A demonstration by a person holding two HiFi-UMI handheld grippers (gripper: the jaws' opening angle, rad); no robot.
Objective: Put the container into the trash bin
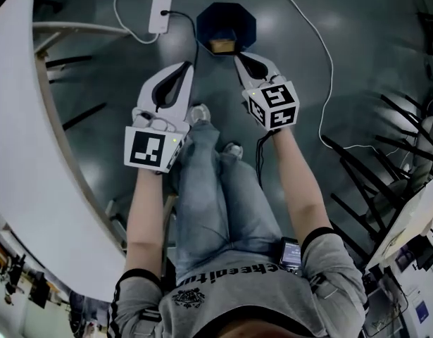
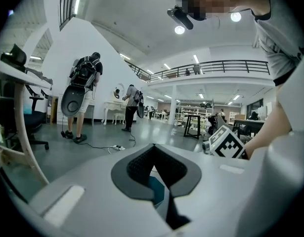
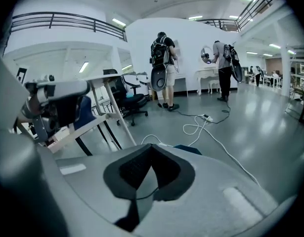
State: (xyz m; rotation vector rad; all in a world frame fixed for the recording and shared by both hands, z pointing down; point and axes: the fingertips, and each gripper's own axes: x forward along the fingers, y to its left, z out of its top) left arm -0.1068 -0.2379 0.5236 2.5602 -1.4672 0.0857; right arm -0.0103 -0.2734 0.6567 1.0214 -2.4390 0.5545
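— Where's the container (image 1: 222, 46)? Neither hand seems to be carrying it.

— It's down in the trash bin (image 1: 234, 16), the dark blue one on the floor (image 1: 357, 27) ahead of the person's feet. There's a tan block inside it, against the near wall. I take that for the container.

— And the two tools?

— Both empty. The left hand-held gripper (image 1: 186, 68) has its jaws together with nothing between them, and its own view shows the pads meeting at the tip. The right hand-held gripper (image 1: 240, 60) is the same, pressed closed on nothing.

— Which way does the bin lie from them?

— Ahead and below. From overhead it sits just past the two tips and between them, a little closer to the right one, whose tip comes almost to the near rim. The right gripper's view shows a bit of blue rim above its closed jaws. The left gripper's view shows only a patch of teal through the gap under its tips.

— How does the container lie in there?

— Crosswise, I'd say, wider from side to side than front to back. But it's small and partly in shadow, so I wouldn't swear to that.

— So what's left to do?

— Judging by how things lie, nothing needs gripping, because the container is already inside. If it did need a nudge, the right hand is nearer and would have to go forward and down.
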